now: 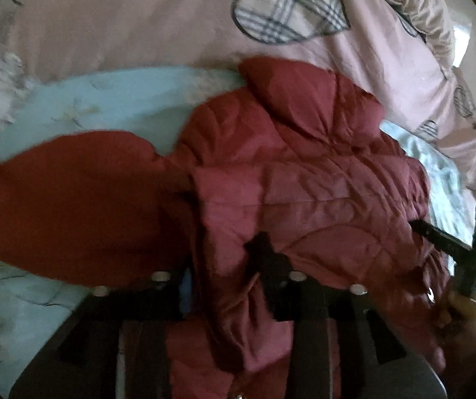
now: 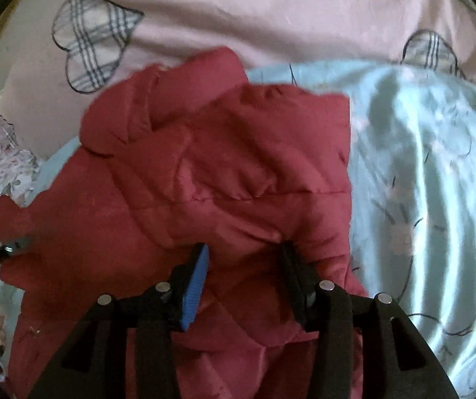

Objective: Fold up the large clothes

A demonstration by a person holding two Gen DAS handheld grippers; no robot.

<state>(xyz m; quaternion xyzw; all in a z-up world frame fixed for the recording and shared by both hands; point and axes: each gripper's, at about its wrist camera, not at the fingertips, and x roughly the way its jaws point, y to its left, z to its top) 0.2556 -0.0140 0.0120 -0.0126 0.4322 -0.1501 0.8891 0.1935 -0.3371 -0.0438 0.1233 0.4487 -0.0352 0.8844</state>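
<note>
A dark red quilted puffer jacket (image 1: pixel 304 179) lies bunched on a light blue sheet (image 1: pixel 111 96). In the left wrist view, jacket fabric drapes between and over my left gripper's fingers (image 1: pixel 264 256); the left finger is buried under cloth, so the jaw gap is hidden. A sleeve (image 1: pixel 71 193) stretches out to the left. In the right wrist view the jacket (image 2: pixel 224 173) fills the middle, and my right gripper (image 2: pixel 244 256) is open over its near edge, blue pad and black finger pressing into the fabric. The right gripper also shows in the left wrist view (image 1: pixel 450 242).
A pink duvet with plaid hearts (image 1: pixel 291 10) lies bunched behind the jacket and also shows in the right wrist view (image 2: pixel 271 16). The light blue sheet (image 2: pixel 430 179) spreads in folds to the right. A floral cloth (image 2: pixel 8 169) sits at the left.
</note>
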